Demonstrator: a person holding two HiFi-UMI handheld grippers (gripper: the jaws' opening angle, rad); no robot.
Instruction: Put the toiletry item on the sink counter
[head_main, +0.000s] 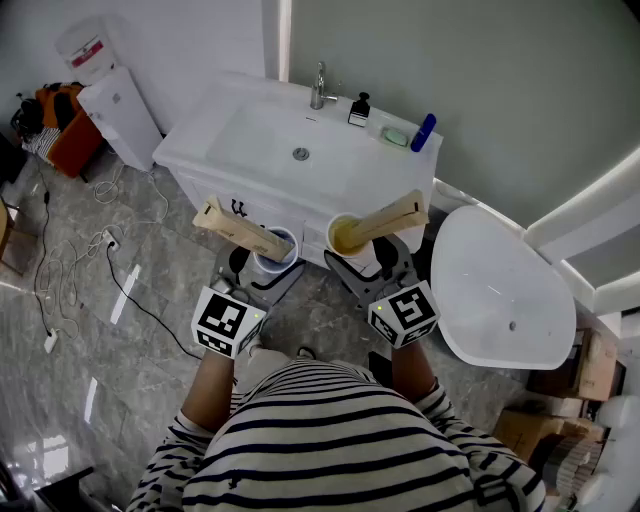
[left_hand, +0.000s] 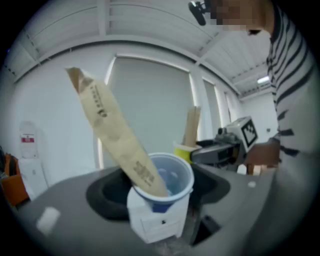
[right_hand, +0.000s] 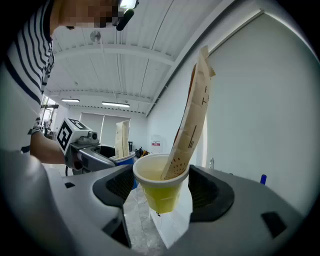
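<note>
Left gripper (head_main: 268, 262) clasps a blue cup (left_hand: 163, 184), right gripper (head_main: 362, 250) a yellow cup (right_hand: 161, 189), each holding a tall paper packet (head_main: 240, 229), just short of the counter (head_main: 195, 150). Probably light, crushable, top-heavy: squeeze the walls gently, keep upright

Left cup (head_main: 277, 247): gripped between the left gripper's (head_main: 268, 262) jaws, before the sink counter (head_main: 200, 150).
Right cup (head_main: 343, 234): gripped between the right gripper's (head_main: 360, 250) jaws, right of the left cup.
Left packet (head_main: 240, 230): in the left cup, tilted left.
Right packet (head_main: 390, 217): in the right cup, tilted right.
Faucet (head_main: 318, 88): behind the basin (head_main: 260, 135).
Pump bottle (head_main: 359, 108), soap dish (head_main: 396, 136), tube (head_main: 424, 132): on the counter, right of the faucet.
Toilet (head_main: 500, 290): right of the counter.
Water dispenser (head_main: 105, 95): left of the counter.
</note>
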